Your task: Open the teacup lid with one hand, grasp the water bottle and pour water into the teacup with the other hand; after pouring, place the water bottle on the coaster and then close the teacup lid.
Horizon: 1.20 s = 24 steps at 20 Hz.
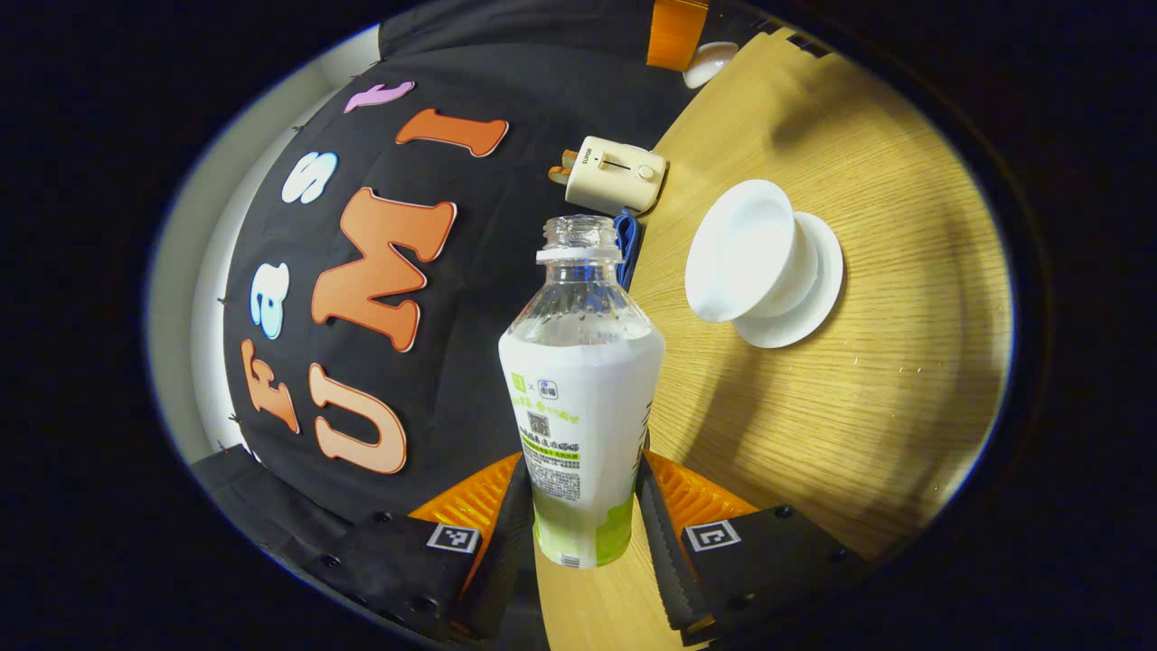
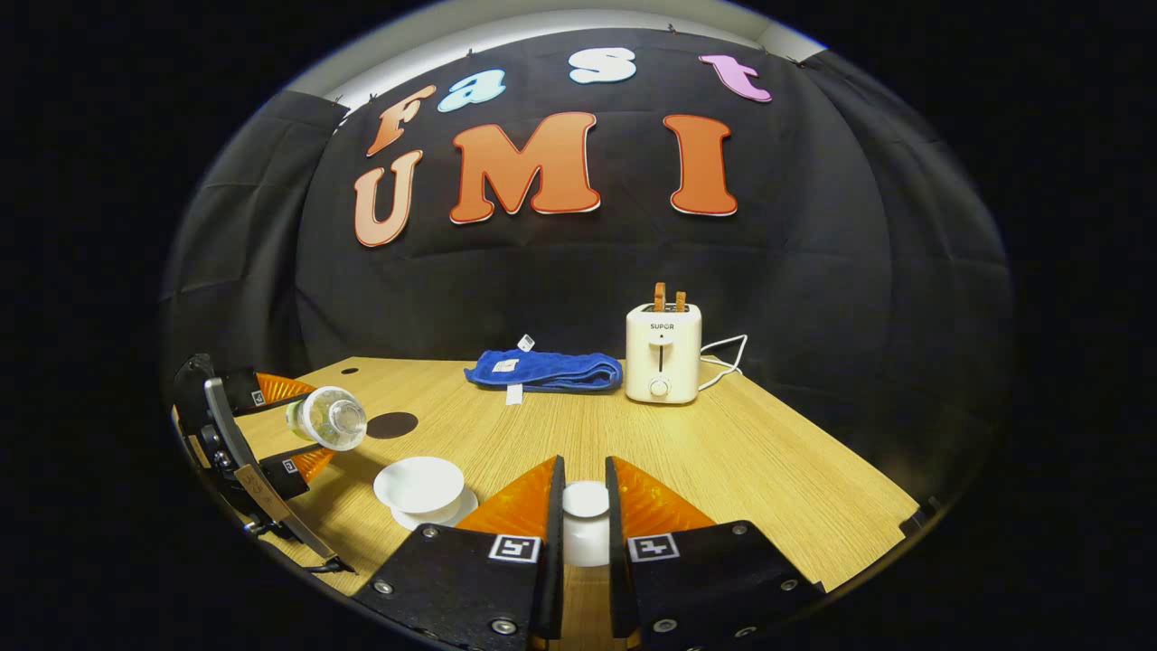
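Your left claw (image 1: pixel 583 506) grips the water bottle (image 1: pixel 578 389), tilted with its open neck just left of the open teacup (image 2: pixel 420 485) on the table (image 2: pixel 723 452); your right claw (image 2: pixel 585 524) holds the lid (image 2: pixel 586 499) aside

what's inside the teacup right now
The teacup, lid off, shows only a bare white inside; whether it holds water can't be told. The water bottle in the left tongs is tipped toward it, nothing visibly pouring.
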{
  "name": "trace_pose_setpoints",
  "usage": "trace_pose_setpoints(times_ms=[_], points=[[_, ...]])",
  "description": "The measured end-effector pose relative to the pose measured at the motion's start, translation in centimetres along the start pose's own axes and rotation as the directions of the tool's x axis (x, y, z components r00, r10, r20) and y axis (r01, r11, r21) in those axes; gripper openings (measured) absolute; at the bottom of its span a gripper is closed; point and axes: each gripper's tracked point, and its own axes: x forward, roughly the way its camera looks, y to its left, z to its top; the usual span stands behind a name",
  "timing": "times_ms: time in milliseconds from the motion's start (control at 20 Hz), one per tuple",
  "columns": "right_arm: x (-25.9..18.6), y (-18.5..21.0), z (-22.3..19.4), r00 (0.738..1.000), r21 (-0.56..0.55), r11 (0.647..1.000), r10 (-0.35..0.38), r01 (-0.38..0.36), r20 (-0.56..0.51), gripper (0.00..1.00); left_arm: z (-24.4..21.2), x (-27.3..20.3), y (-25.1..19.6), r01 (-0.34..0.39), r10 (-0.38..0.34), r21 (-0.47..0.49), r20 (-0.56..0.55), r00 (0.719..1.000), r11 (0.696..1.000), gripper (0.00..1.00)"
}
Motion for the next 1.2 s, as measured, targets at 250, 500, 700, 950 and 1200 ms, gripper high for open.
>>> trace_pose_setpoints(times_ms=[250, 500, 700, 950, 1200], points=[[-0.1, -0.7, -0.4, 1.000, 0.006, 1.000, -0.004, 0.004, -0.004, 0.21, 0.4, 0.6, 1.5, -0.021, 0.019, 0.158, 0.011, 1.000, 0.987, 0.65], [-0.4, -1.0, -0.8, 1.000, 0.003, 1.000, -0.004, 0.004, -0.009, 0.21, 0.4, 1.2, 2.5, -0.015, 0.013, 0.297, 0.008, 1.000, 0.955, 0.68], [-0.5, -1.1, -0.9, 1.000, -0.002, 1.000, 0.000, 0.000, -0.007, 0.21, 0.6, 1.8, 3.0, -0.032, 0.028, 0.368, 0.017, 0.999, 0.929, 0.70], [-0.7, -1.1, -0.9, 1.000, 0.018, 1.000, 0.009, -0.009, -0.004, 0.21, 0.6, 2.5, 3.8, -0.053, 0.048, 0.436, 0.023, 0.999, 0.898, 0.65], [-0.9, -1.2, -1.0, 1.000, 0.013, 1.000, 0.005, -0.005, -0.003, 0.21, 1.2, 2.7, 4.4, -0.077, 0.065, 0.490, 0.041, 0.997, 0.869, 0.66]])
